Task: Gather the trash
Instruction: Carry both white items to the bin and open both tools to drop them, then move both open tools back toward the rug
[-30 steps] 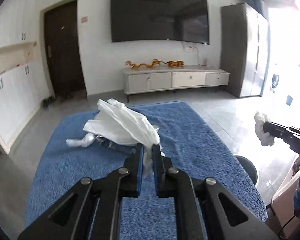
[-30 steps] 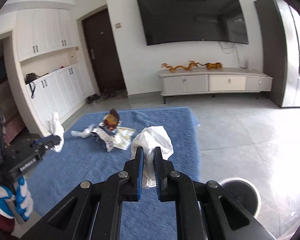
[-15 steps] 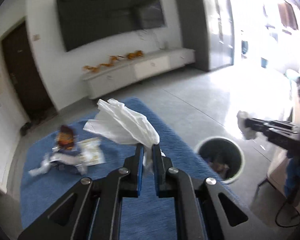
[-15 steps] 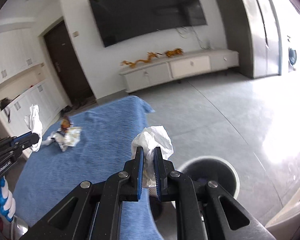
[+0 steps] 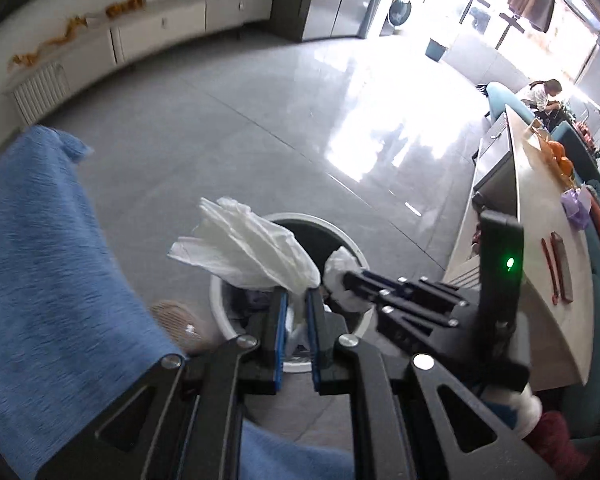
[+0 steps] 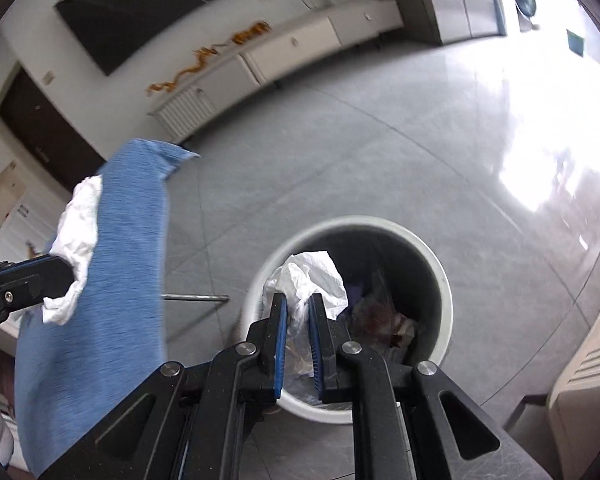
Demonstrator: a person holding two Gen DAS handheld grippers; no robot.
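My left gripper [image 5: 296,296] holds a crumpled white tissue [image 5: 252,248] between its blue pads, over the near rim of a white trash bin [image 5: 300,216]. Its jaws are opening. My right gripper [image 6: 298,300] pinches a second white tissue [image 6: 312,276] right above the bin [image 6: 360,222], and its jaws are opening too. In the left wrist view the right gripper [image 5: 348,280] reaches in from the right with its tissue [image 5: 338,266] over the bin. In the right wrist view the left gripper [image 6: 60,270] and its tissue [image 6: 78,220] show at the left edge.
A table under a blue cloth [image 5: 40,260] [image 6: 128,240] stands just left of the bin. Wrappers lie inside the bin [image 6: 384,320]. A pale counter [image 5: 548,240] runs along the right, with a seated person [image 5: 542,94] far behind. A low white cabinet [image 6: 292,46] lines the far wall.
Both grippers swung right from over the blue cloth and tipped down. They now hang over the trash bin, each with its tissue between the pads.
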